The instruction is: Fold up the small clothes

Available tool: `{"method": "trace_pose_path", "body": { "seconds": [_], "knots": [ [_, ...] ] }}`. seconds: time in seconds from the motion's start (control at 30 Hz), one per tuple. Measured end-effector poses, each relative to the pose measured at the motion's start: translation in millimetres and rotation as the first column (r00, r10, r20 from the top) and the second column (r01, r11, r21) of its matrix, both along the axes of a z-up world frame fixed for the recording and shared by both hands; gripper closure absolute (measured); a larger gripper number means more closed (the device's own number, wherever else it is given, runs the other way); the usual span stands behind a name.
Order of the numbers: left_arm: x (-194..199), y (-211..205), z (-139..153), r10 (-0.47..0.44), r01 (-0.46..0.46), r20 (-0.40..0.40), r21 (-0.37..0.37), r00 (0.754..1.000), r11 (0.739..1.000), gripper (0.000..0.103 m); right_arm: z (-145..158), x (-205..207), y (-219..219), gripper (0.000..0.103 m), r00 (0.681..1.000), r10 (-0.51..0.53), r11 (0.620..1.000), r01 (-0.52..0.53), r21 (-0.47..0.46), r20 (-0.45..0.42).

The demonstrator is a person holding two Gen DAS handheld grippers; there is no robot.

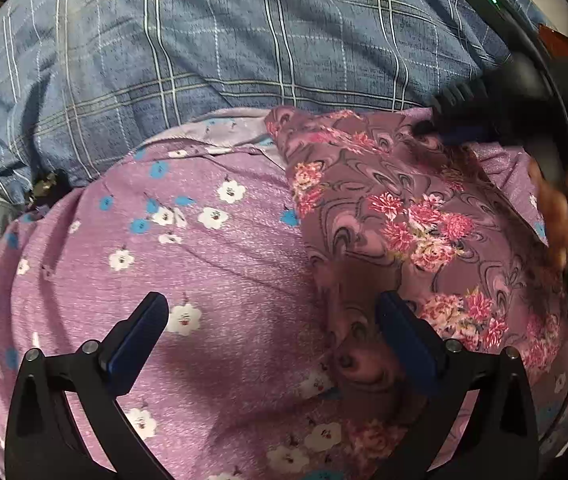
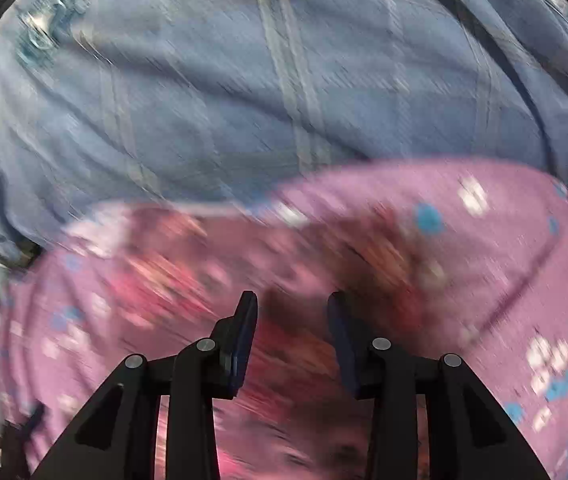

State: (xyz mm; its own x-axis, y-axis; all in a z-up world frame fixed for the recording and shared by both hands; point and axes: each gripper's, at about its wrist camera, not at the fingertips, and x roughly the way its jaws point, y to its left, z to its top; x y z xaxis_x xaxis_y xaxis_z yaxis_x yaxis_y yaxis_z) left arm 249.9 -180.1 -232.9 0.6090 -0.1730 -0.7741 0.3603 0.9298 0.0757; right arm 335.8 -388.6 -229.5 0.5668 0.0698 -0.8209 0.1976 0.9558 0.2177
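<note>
Blue plaid bedding (image 1: 212, 60) covers the surface beneath everything, crossed by pale white and tan lines and rumpled into soft folds. Nearest the left tongs (image 1: 272, 320), which stand wide apart and grip nothing, lies a lilac cloth (image 1: 220, 264) printed with small white blossoms and blue dots; it spreads under and between the two fingers and out to their left. Just to the right of those tongs, partly under the right finger, a mauve garment (image 1: 396, 216) with pink and cream flower clusters and grey swirls rests on top of the lilac cloth, creased and bunched, its far edge reaching toward the bedding. At that far right corner the right tongs (image 1: 440, 130) touch the mauve garment's edge. In the right wrist view, heavily blurred, the right tongs (image 2: 292, 304) show a moderate gap between the fingers, with pink-flowered fabric (image 2: 188, 280) below and ahead of them; whether any cloth is pinched cannot be told. Beyond lies the lilac cloth (image 2: 484, 248), then blue bedding (image 2: 244, 80).
</note>
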Motion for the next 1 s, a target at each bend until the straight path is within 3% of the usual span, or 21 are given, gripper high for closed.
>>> {"method": "trace_pose_path", "body": {
  "seconds": [0.1,0.17,0.23,0.3,0.4,0.53,0.6,0.73,0.9,1.0],
  "knots": [
    [-2,1,-1,-0.01,0.01,-0.002,0.004,1.0,1.0,0.0,-5,34,27,0.064,0.994,0.102,0.994,-0.099,0.053,-0.046],
    [0,3,-5,-0.009,0.008,-0.024,-0.011,1.0,1.0,0.0,-26,61,43,0.065,0.981,0.147,0.988,-0.139,0.068,-0.126],
    [5,6,-8,-0.007,0.005,-0.049,-0.046,0.999,0.999,0.0,-45,78,51,0.066,0.976,0.139,0.99,-0.138,0.017,-0.166],
    [10,10,-9,-0.012,0.006,-0.074,-0.077,0.997,0.997,0.0,-37,76,54,0.066,0.983,0.115,0.993,-0.117,-0.006,-0.145],
    [12,14,-6,0.004,-0.013,-0.081,-0.102,0.997,0.995,0.0,-12,49,54,0.067,0.994,0.088,0.996,-0.089,-0.015,-0.071],
    [5,18,7,0.029,-0.031,-0.021,-0.104,0.999,0.994,0.0,22,-16,49,0.065,1.0,0.023,0.987,-0.021,-0.16,0.016],
    [1,17,11,0.018,-0.019,-0.01,-0.114,1.0,0.993,0.0,26,-43,41,0.065,1.0,-0.019,0.978,0.022,-0.208,0.013],
    [-2,0,-8,-0.017,0.016,-0.052,-0.009,0.998,1.0,0.0,-5,-75,27,0.059,0.993,-0.071,0.969,0.046,-0.242,-0.095],
    [-10,3,7,-0.021,0.022,0.005,-0.049,1.0,0.999,0.0,14,-100,32,0.059,0.996,-0.093,0.962,0.094,-0.256,0.015],
    [-8,11,13,0.003,-0.001,0.032,-0.079,0.999,0.997,0.0,26,-111,43,0.059,0.993,-0.082,0.933,0.105,-0.343,0.08]
  ]
}}
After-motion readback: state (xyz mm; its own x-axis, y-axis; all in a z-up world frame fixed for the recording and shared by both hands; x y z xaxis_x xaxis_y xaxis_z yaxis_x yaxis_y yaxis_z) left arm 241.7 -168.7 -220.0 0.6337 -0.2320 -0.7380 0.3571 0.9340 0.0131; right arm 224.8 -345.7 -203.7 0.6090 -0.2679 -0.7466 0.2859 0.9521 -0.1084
